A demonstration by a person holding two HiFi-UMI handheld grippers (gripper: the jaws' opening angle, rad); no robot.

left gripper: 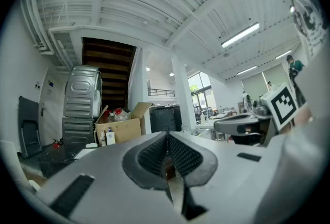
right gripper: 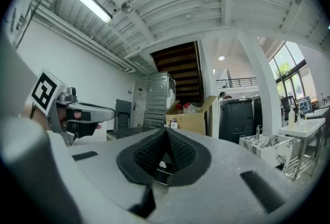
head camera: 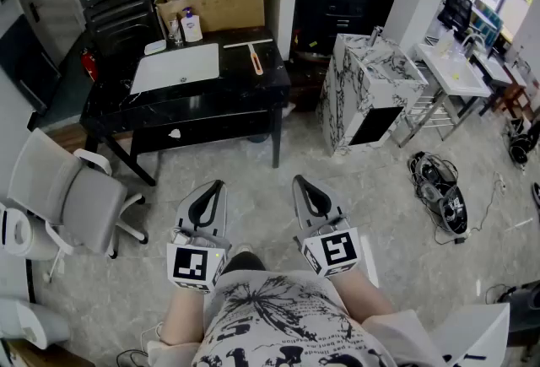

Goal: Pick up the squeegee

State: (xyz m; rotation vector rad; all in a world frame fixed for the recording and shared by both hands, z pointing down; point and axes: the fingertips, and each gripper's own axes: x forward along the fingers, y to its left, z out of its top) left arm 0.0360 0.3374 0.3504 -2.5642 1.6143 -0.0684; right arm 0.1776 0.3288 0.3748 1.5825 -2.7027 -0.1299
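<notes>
Squeegee [head camera: 256,60] on table [head camera: 245,91]; well ahead of jaws; left gripper [head camera: 221,183], right gripper [head camera: 297,180] closed, empty

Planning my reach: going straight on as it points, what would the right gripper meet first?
Ahead of the right gripper: clear air, then probably the black table, front edge; height is unclear, so perhaps the cardboard box.

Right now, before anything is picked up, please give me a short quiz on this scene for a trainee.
1. True or false: the wooden-handled squeegee lies on the black glossy table.
2. What stands beyond it, at the table's far side? A) an open brown cardboard box B) a red bucket C) a green crate
3. Are the left hand-held gripper and the right hand-held gripper open or shut?
Key: 1 true; 2 A; 3 both shut, holding nothing.
</notes>
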